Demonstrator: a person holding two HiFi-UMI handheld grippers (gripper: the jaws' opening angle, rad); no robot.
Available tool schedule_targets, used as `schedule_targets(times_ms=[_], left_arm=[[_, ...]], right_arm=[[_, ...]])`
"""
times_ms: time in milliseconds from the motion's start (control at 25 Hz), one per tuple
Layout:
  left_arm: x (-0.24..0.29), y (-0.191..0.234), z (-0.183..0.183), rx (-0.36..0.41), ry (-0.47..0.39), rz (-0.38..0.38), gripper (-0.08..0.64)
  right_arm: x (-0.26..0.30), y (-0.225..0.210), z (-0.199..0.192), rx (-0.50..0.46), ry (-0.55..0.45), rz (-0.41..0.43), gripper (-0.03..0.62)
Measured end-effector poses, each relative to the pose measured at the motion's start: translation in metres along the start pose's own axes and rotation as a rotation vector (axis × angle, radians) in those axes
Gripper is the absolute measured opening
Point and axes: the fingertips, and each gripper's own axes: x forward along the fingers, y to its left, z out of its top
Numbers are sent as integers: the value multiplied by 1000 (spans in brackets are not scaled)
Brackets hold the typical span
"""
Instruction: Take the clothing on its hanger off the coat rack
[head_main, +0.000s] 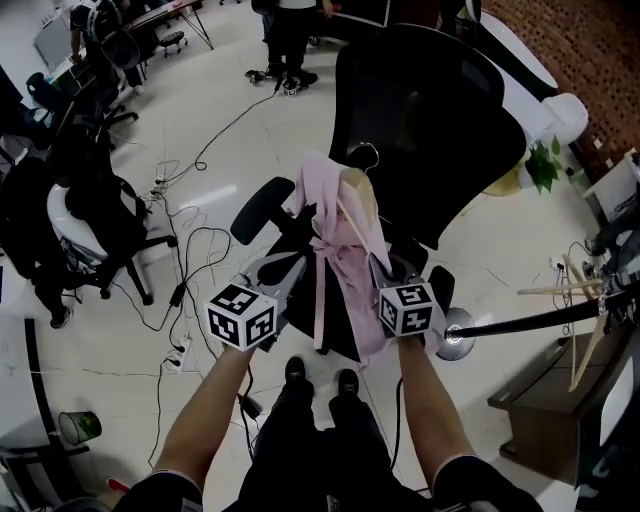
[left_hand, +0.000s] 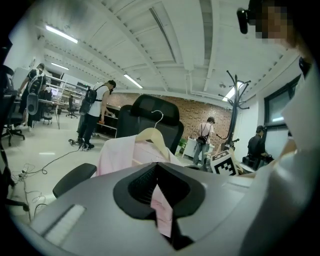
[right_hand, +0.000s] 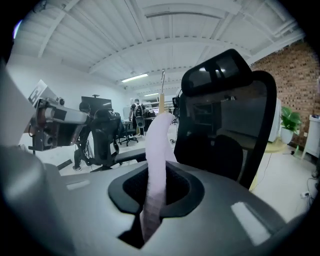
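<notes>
Our left gripper (left_hand: 162, 202) and right gripper (right_hand: 150, 215) each clamp shut on the pale pink cloth garment (head_main: 338, 262), its tan wooden hanger (left_hand: 150, 135) just ahead.

No legible text, brand, number or sign appears in any view. The marker cubes (head_main: 241, 316) carry only black-and-white square patterns.
</notes>
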Motion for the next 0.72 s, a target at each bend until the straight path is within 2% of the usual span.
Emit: schedule_targets(times_ms=[200, 440, 640, 720], left_arm=[[5, 5, -16, -17, 27, -15, 12], [7, 15, -31, -47, 50, -8, 12], [8, 14, -39, -71, 58, -17, 12], [7, 12, -43, -77, 64, -21, 12]], right_arm=[[25, 0, -45, 70, 80, -3, 35], [49, 1, -91, 198, 196, -21, 35], [63, -6, -115, 223, 308, -72, 49], [63, -12, -116, 205, 312, -104, 86]])
